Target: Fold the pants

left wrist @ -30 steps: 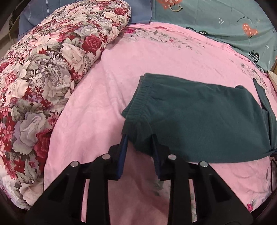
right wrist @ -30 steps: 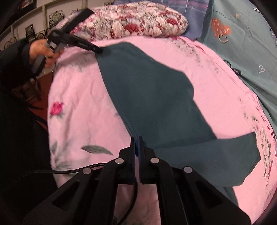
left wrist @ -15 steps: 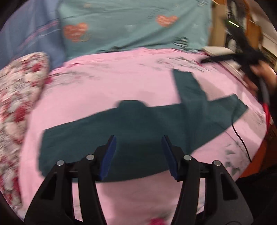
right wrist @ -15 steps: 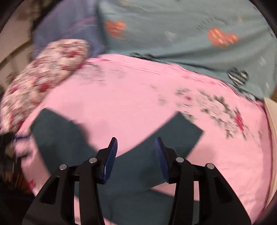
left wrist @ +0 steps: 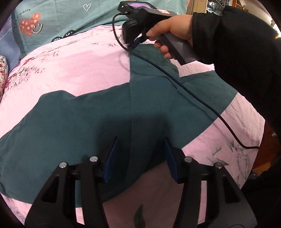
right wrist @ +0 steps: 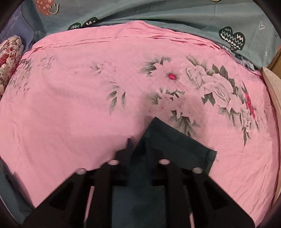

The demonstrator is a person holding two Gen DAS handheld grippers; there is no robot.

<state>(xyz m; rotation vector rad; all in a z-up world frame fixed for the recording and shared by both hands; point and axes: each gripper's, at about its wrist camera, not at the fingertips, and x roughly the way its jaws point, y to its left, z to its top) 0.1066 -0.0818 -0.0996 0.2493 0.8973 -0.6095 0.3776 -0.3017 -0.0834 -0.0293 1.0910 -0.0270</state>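
Dark teal pants [left wrist: 73, 121] lie spread on the pink floral bedsheet [left wrist: 73, 64]. One leg runs away toward the far side and crosses over the other. My left gripper [left wrist: 140, 150] is open and empty, just above the near edge of the pants where the legs cross. My right gripper [right wrist: 144, 150] is open over the hem end of the far leg [right wrist: 173, 143]; the hem lies between its fingers, with the left finger [right wrist: 127, 145] on the sheet beside it. The left wrist view shows the right gripper [left wrist: 137, 37] held by a hand [left wrist: 173, 26] at that far leg end.
A teal blanket with heart prints [right wrist: 158, 14] lies along the far side of the bed. A floral quilt [right wrist: 8, 52] is at the left. A black cable [left wrist: 202, 98] trails from the right gripper across the pants. A wooden bed frame [right wrist: 272, 84] is at the right.
Both grippers have let go of the pants and opened. The left one swung from the waistband to the middle; the right one moved to the far leg's hem end.
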